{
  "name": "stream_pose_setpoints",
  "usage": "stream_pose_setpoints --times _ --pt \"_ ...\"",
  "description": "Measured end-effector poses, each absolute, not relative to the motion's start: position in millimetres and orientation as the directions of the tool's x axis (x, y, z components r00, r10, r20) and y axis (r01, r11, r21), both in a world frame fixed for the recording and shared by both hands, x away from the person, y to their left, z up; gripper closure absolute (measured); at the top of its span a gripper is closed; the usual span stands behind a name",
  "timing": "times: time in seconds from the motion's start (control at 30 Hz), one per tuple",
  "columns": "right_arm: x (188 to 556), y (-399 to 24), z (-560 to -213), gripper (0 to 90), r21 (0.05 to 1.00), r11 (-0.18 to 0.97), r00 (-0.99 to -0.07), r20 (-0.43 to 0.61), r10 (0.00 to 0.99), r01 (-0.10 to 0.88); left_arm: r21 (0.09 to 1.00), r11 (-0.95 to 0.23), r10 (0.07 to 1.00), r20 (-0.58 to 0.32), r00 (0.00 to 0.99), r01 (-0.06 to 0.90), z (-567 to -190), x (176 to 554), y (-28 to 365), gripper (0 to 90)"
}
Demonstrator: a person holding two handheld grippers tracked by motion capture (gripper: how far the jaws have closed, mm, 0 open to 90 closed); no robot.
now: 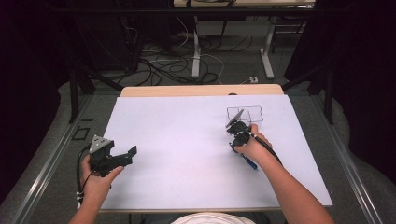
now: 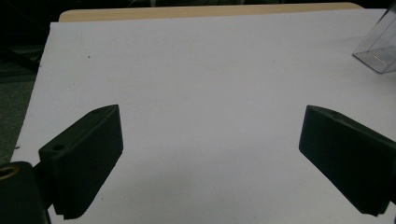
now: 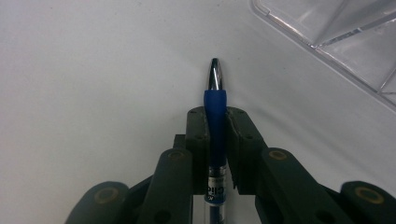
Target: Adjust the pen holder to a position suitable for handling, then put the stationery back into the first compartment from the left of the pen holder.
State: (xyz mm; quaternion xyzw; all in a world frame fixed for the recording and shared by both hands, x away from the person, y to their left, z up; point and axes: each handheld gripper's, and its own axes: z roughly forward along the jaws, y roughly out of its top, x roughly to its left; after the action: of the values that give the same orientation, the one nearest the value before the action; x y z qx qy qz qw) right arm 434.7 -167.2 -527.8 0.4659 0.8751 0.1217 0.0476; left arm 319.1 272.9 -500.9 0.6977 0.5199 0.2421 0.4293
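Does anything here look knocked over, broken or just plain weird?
Nothing stands out. The right gripper is shut on a blue pen, which lies straight between its jaws, beside a clear plastic box. The left gripper is open over the bare white table.

Wide-apart gripper (image 2: 210,163) above white table (image 2: 201,70)

Dark room, cables (image 1: 159,65) across grey floor (image 1: 233,70).
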Motion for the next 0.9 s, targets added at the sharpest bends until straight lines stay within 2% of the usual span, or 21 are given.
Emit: stream_pose_setpoints --times 0.2,0.57,0.7,0.9 --pt "435.9 -168.0 -523.7 80.1 0.229 0.558 -0.574 0.004 0.819 0.798 0.849 -0.090 0.934 -0.110 0.341 0.520 -501.0 319.0 272.7 6.1" --pt "434.2 -168.9 -517.3 80.2 0.253 0.544 -0.567 0.021 0.824 0.800 0.851 -0.082 0.934 -0.116 0.338 0.519 -501.2 319.0 272.0 6.1" --pt "435.4 -170.4 -510.6 80.2 0.222 0.564 -0.579 0.006 0.815 0.795 0.850 -0.082 0.934 -0.116 0.337 0.520 -501.4 319.0 272.1 6.1" --pt "434.4 -173.1 -503.0 80.3 0.298 0.522 -0.557 0.040 0.829 0.799 0.847 -0.087 0.934 -0.113 0.337 0.525 -501.4 318.5 273.2 6.1"
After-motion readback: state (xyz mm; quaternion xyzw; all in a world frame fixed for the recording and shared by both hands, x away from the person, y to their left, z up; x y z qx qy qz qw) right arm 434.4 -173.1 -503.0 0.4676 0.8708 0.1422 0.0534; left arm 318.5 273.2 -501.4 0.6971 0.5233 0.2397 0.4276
